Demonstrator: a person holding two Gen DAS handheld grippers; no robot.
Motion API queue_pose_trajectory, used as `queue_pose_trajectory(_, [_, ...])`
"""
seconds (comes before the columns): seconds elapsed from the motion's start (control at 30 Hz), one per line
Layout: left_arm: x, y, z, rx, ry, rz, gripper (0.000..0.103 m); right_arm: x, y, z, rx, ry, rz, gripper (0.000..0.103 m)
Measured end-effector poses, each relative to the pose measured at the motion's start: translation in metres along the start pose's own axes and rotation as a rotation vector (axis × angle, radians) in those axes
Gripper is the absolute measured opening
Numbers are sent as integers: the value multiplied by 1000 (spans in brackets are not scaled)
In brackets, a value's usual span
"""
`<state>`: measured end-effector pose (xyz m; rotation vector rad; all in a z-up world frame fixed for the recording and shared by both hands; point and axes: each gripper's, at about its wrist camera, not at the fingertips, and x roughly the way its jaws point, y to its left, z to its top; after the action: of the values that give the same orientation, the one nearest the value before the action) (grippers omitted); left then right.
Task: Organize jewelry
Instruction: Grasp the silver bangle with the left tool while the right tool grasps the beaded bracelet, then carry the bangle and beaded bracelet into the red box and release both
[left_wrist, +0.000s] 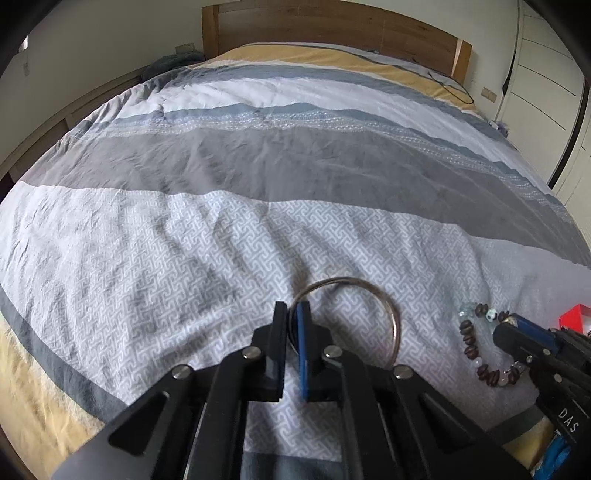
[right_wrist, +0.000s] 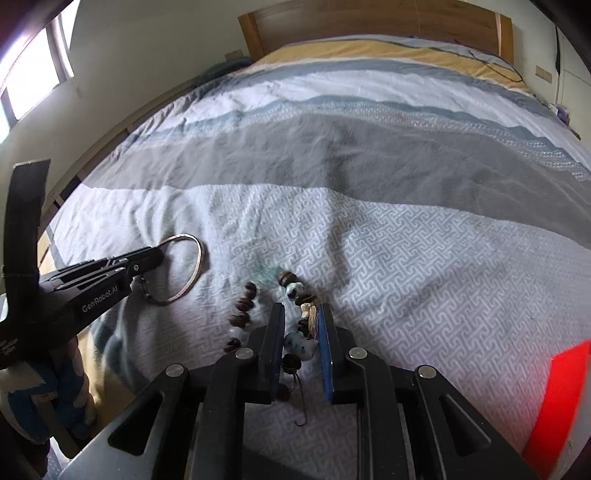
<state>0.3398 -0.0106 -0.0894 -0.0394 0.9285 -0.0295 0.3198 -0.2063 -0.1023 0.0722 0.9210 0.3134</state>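
A thin silver bangle (left_wrist: 384, 299) lies on the patterned bedspread, and my left gripper (left_wrist: 292, 309) is shut on its near-left rim. The bangle (right_wrist: 195, 267) and left gripper (right_wrist: 157, 254) also show at the left of the right wrist view. A beaded bracelet (right_wrist: 247, 299) of dark brown, pale and green-white beads lies beside it. My right gripper (right_wrist: 301, 310) is shut on the bracelet's right side, with beads and a gold charm between the jaws. In the left wrist view the bracelet (left_wrist: 471, 343) and right gripper (left_wrist: 513, 325) are at the right.
A red box (right_wrist: 557, 398) sits at the right edge of the bed, also seen in the left wrist view (left_wrist: 574, 317). The striped duvet (left_wrist: 258, 166) stretches to a wooden headboard (left_wrist: 332, 33). A black cable (left_wrist: 454, 88) lies near the pillows.
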Motion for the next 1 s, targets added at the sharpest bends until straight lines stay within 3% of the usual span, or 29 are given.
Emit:
queue_pose_trajectory(0.53, [-122,-44,-18,123,-64,-21,3,-148,12,-20,15,-133,-11,17])
queue_pose_trajectory(0.73, [-167,-96,-21,179,-106,-106,3,-210,-11,-31,44,-199,-72,17])
queue_pose_trajectory(1.0, [-197,-200,-31,263,-112,-296,3,-268,-77,-63,130,-225,-181,17])
